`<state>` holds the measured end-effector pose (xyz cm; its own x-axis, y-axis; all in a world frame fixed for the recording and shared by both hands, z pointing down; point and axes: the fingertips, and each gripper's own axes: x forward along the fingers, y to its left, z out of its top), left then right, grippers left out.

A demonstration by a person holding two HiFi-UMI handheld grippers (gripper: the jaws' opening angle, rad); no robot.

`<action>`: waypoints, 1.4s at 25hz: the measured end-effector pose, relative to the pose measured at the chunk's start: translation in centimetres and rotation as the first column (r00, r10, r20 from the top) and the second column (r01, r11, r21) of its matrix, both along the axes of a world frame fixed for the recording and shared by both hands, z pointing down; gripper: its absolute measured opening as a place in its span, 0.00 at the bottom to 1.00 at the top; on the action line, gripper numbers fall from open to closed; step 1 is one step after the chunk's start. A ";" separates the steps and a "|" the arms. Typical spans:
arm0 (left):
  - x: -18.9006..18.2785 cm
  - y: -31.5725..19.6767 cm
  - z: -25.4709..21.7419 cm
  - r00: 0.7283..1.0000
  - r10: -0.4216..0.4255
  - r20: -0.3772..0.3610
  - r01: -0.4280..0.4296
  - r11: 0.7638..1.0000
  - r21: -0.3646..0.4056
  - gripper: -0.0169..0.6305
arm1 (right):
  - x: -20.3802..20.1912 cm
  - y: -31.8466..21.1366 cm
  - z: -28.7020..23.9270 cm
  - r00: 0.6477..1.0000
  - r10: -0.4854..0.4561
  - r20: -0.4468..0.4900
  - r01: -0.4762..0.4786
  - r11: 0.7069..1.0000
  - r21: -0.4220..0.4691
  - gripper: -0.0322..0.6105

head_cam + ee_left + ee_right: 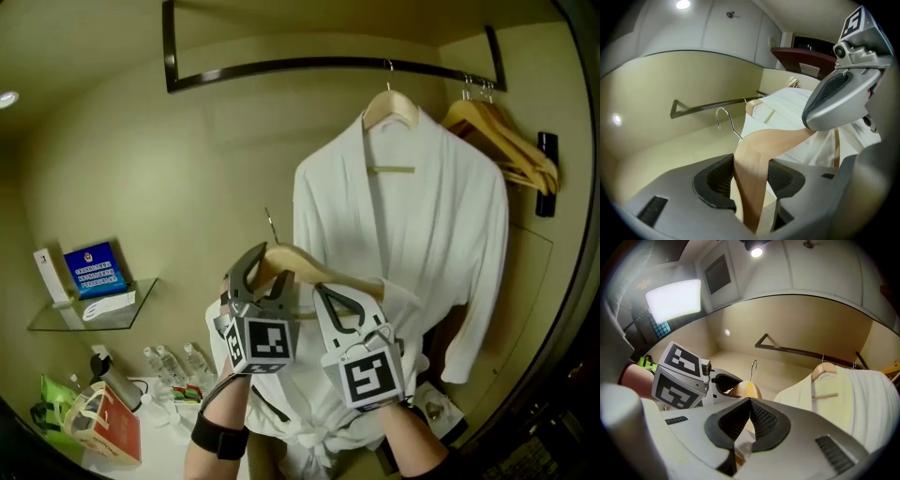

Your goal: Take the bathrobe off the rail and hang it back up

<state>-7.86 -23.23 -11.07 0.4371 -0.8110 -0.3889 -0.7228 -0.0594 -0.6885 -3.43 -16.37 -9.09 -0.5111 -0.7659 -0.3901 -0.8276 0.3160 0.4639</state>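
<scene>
Left gripper (pixel 265 272): jaws partly apart and clamping the left arm of a wooden hanger (pixel 314 267), whose metal hook (pixel 272 225) is pointing up, clear of the rail (pixel 328 64). Right gripper (pixel 330 298): sitting just beside the left one at the hanger's right arm, jaws pressing together and pinching white cloth of the bathrobe (pixel 309 394). Bathrobe: draping from this hand-held hanger, hanging below the rail and in front of the wall, not on the rail. Background, far left: glass shelf (pixel 56 323) carrying a blue card (pixel 94 269), with water bottles (pixel 173 361) standing below it. Rail: running across the top of the alcove. Second bathrobe (pixel 422 216): hanging from the rail on its own hanger. Empty wooden hangers (pixel 506 136): hanging at the rail's right end.
</scene>
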 end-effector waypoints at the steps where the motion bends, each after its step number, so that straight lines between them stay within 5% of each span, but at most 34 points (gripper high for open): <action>1: 0.1 -0.2 -1.3 1.000 0.012 0.001 -0.012 1.000 0.012 0.35 | -0.2 -0.2 -1.1 1.000 0.005 -0.002 -0.005 1.000 0.009 0.08; 19: 2.0 -2.2 -24.9 0.984 0.177 -0.010 -0.175 0.979 0.100 0.35 | -0.1 -1.9 -18.9 0.993 0.120 0.009 -0.119 0.970 0.212 0.08; 26: 2.6 -4.4 -27.3 0.982 0.187 -0.022 -0.185 0.980 0.071 0.35 | 0.1 -2.8 -20.6 0.991 0.136 0.004 -0.133 0.964 0.230 0.08; 35: 2.1 -7.3 -24.8 0.983 0.177 -0.041 -0.177 0.984 0.001 0.35 | 0.2 -4.7 -18.6 0.991 0.130 -0.013 -0.125 0.974 0.190 0.08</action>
<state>-5.73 -30.54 -35.83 0.5576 -0.7234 -0.4071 -0.7281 -0.1907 -0.6584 -3.20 -21.06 -27.72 -0.4256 -0.7392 -0.5220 -0.8428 0.1137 0.5262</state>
